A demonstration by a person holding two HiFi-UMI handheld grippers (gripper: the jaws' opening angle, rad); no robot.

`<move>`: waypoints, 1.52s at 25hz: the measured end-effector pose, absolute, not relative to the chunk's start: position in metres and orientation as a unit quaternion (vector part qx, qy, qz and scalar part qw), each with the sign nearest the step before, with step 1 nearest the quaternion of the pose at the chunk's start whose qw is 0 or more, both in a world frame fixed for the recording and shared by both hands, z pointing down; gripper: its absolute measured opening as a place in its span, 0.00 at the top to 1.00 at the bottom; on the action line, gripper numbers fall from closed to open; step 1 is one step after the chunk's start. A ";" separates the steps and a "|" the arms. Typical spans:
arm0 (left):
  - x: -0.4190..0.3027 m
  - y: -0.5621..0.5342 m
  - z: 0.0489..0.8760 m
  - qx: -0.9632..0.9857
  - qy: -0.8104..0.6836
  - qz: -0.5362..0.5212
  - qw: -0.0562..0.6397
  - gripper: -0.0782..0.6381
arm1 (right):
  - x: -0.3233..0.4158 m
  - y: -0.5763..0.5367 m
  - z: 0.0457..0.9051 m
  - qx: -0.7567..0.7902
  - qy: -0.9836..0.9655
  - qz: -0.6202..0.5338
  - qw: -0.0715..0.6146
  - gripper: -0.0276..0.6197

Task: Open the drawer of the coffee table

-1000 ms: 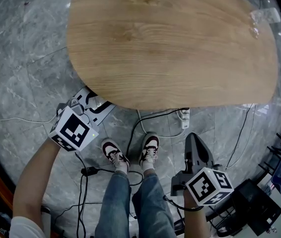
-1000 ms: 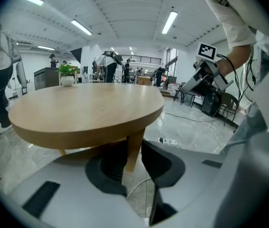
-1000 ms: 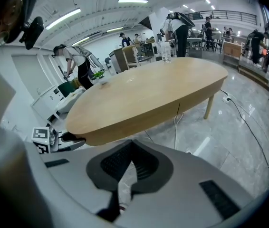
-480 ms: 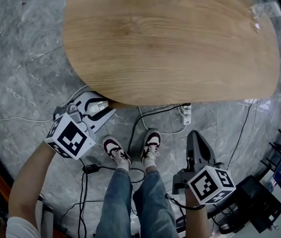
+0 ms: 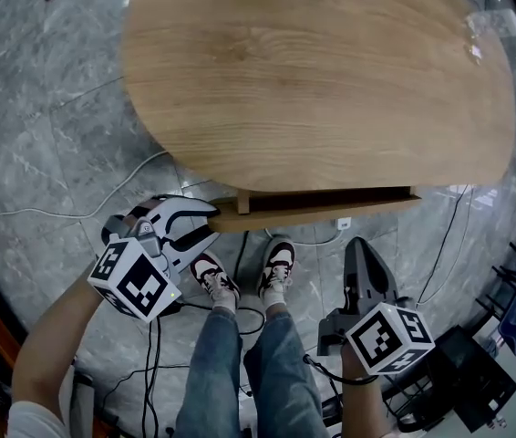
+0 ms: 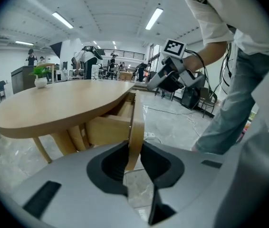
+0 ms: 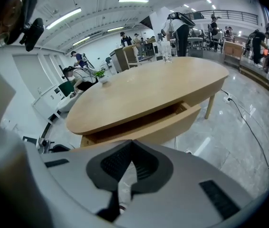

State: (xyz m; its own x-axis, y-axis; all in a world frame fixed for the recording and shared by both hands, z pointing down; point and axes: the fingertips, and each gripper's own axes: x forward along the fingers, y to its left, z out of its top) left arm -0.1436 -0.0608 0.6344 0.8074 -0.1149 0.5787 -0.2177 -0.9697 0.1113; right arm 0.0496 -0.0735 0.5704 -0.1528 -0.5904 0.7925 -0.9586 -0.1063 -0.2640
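My left gripper [image 5: 209,224] is pinching the left end of the pale wooden drawer front [image 5: 331,208]. In the left gripper view the thin board [image 6: 135,127] runs straight down between the dark pads [image 6: 113,163], and both pads press on it. That drawer sits under the near edge of the oval, light-wood coffee table [image 5: 322,71]. It already stands out from that edge: from above, a dark strip shows between the table top and the drawer front. The right gripper view shows the front [image 7: 168,122] set clear of the table's underside, with an open slot behind it.

So I judge that the grasp is done and the pull is under way, but the drawer is only partly out. I can see just a narrow band of its inside and nothing of what it may hold. What remains is to keep drawing it towards me along its own line. Because I hold it at one end and not the middle, I would watch for it skewing or binding.

My right gripper [image 5: 356,254] hangs by my right leg, well apart from the table. Its jaws are pressed together with nothing in them [image 7: 127,174], and it takes no part.
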 end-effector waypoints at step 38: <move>-0.133 0.058 0.635 0.940 -0.010 0.325 0.104 0.78 | 0.056 -0.049 0.574 0.602 -0.639 0.421 0.228 0.96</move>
State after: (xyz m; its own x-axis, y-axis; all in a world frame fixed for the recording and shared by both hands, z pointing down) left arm -0.1331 0.0577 0.6352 0.7892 0.0489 0.6122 -0.0864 -0.9781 0.1895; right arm 0.0557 -0.0491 0.5738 -0.1702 -0.5775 0.7985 -0.9616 -0.0797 -0.2626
